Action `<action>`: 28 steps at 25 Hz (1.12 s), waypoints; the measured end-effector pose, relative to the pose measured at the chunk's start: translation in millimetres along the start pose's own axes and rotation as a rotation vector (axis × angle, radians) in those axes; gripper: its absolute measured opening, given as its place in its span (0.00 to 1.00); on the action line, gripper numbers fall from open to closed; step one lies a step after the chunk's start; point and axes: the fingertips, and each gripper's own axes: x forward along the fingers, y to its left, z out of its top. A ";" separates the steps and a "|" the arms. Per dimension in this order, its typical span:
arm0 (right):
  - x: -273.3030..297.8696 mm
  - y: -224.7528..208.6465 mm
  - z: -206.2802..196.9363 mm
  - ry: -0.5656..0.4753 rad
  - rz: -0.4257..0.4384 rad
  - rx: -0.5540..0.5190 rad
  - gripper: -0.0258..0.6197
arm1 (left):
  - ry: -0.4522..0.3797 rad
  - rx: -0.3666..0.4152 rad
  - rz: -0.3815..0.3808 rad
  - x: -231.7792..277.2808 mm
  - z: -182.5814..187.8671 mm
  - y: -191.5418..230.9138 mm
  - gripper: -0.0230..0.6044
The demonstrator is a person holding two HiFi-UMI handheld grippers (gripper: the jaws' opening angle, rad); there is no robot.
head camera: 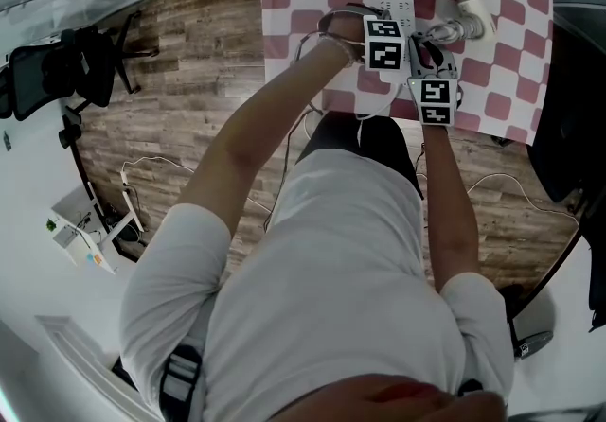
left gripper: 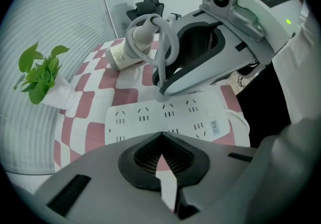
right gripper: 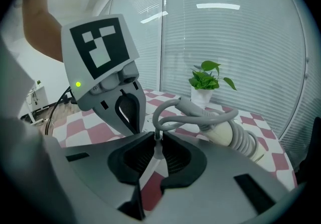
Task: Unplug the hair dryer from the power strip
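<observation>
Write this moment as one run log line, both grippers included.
left gripper: shut, tips at power strip | right gripper: shut on hair dryer cord | plug: hidden

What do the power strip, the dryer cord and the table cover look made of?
Power strip: hard white plastic, matt, with moulded slots.
Cord: grey, probably a rubbery sheath; it bends in a soft loop.
Table cover: pink-and-white checks, lying flat; cloth or vinyl, I can't tell.

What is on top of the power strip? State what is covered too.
The right gripper rests at the far edge of the power strip, closed on the hair dryer cord. The left gripper, shut, sits over its near edge. The right gripper covers the plug.
</observation>
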 end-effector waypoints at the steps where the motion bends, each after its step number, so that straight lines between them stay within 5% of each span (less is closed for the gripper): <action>1: -0.2 -2.7 -2.4 0.006 -0.006 0.001 0.14 | 0.001 0.002 0.000 0.4 0.0 0.0 0.08; 19: -4.1 -13.4 -43.2 0.104 -0.008 -0.046 0.14 | -0.005 -0.002 0.001 -0.8 0.3 0.0 0.09; 28: -0.5 -11.4 -45.5 0.111 0.016 0.005 0.26 | -0.024 -0.033 -0.002 -1.2 0.5 1.0 0.09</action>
